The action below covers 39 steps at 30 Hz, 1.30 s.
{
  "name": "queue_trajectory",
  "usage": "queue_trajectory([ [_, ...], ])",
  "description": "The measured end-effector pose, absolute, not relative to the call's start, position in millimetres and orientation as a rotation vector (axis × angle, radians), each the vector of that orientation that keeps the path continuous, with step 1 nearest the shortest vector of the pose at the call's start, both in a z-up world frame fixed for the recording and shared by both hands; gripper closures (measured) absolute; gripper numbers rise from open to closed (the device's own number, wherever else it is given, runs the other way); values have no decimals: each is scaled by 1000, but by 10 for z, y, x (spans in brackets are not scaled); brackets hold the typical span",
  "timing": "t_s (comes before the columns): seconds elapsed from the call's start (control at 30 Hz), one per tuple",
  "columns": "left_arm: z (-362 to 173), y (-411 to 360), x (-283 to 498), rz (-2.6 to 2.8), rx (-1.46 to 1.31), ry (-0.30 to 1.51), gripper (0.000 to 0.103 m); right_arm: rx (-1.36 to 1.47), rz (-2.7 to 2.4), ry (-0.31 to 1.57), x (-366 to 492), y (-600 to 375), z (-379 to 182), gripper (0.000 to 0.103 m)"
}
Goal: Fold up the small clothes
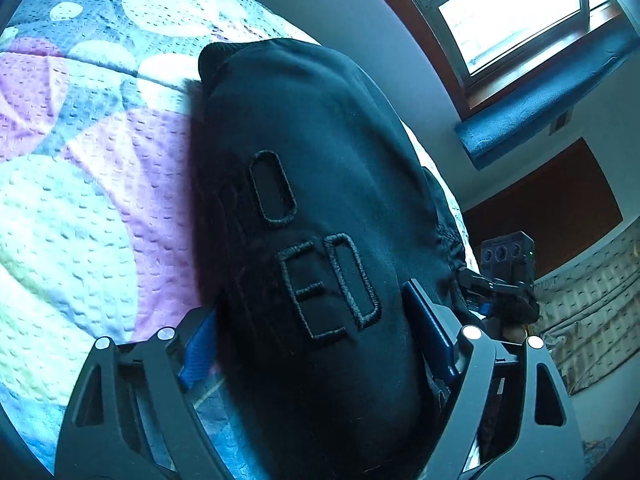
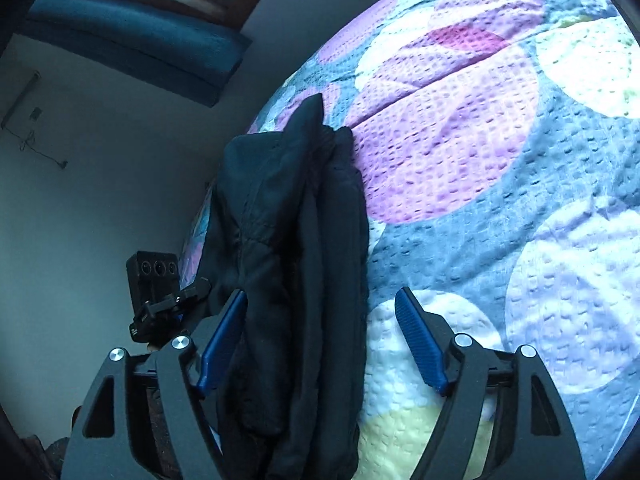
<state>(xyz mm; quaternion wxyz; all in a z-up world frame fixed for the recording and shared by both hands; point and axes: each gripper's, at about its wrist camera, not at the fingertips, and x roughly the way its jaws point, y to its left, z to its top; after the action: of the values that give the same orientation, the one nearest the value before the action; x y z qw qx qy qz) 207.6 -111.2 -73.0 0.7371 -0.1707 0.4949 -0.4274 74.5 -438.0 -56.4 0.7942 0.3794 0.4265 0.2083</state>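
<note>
A black garment (image 1: 304,184) with stitched letters fills the left wrist view. It lies between the wide-apart blue pads of my left gripper (image 1: 316,344); I cannot tell whether they press it. In the right wrist view the same black garment (image 2: 296,240) stands folded in several layers between the jaws of my right gripper (image 2: 320,336). The left pad (image 2: 224,340) touches the cloth; the right pad (image 2: 420,344) stands clear of it, so that gripper is open. Each view shows the other gripper: the right one (image 1: 504,280), the left one (image 2: 160,292).
The garment rests on a bed with a quilted cover (image 2: 480,160) of large purple, white, yellow and blue circles (image 1: 80,200). A grey wall, a window (image 1: 512,12) and a blue padded ledge (image 1: 540,108) stand beyond the bed's edge.
</note>
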Motion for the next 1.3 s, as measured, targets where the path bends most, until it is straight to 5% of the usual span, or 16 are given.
queue_trajectory([
  [0.13, -713, -1193, 2071, -922, -363, 1092, 21, 777, 468, 844, 1006, -4291, -582, 26],
  [0.2, -687, -1203, 2045, -906, -341, 1087, 33, 803, 512, 861, 1145, -4182, -607, 47],
  [0.3, -576, -1172, 2077, -897, -355, 1082, 46, 832, 540, 831, 1156, -4119, -474, 61],
  [0.57, -402, -1108, 2548, -872, -271, 1044, 48, 884, 540, 777, 1500, -4014, -394, 64],
  [0.67, -710, -1008, 2702, -861, -395, 1159, 32, 956, 502, 846, 1664, -4009, -678, 55],
  [0.83, -483, -749, 2300, -888, -404, 1050, 13, 925, 492, 819, 1316, -4152, -512, 28],
  [1.17, -636, -843, 1748, -908, -264, 1058, 9, 747, 535, 922, 765, -3784, -518, 22],
  [1.2, -618, -880, 1775, -897, -257, 1055, 18, 703, 518, 934, 781, -3713, -499, 28],
  [1.23, -606, -893, 1784, -876, -252, 1056, 22, 684, 502, 945, 841, -3614, -490, 56],
  [1.3, -555, -905, 1773, -856, -244, 1052, 32, 761, 520, 978, 868, -3570, -555, 65],
])
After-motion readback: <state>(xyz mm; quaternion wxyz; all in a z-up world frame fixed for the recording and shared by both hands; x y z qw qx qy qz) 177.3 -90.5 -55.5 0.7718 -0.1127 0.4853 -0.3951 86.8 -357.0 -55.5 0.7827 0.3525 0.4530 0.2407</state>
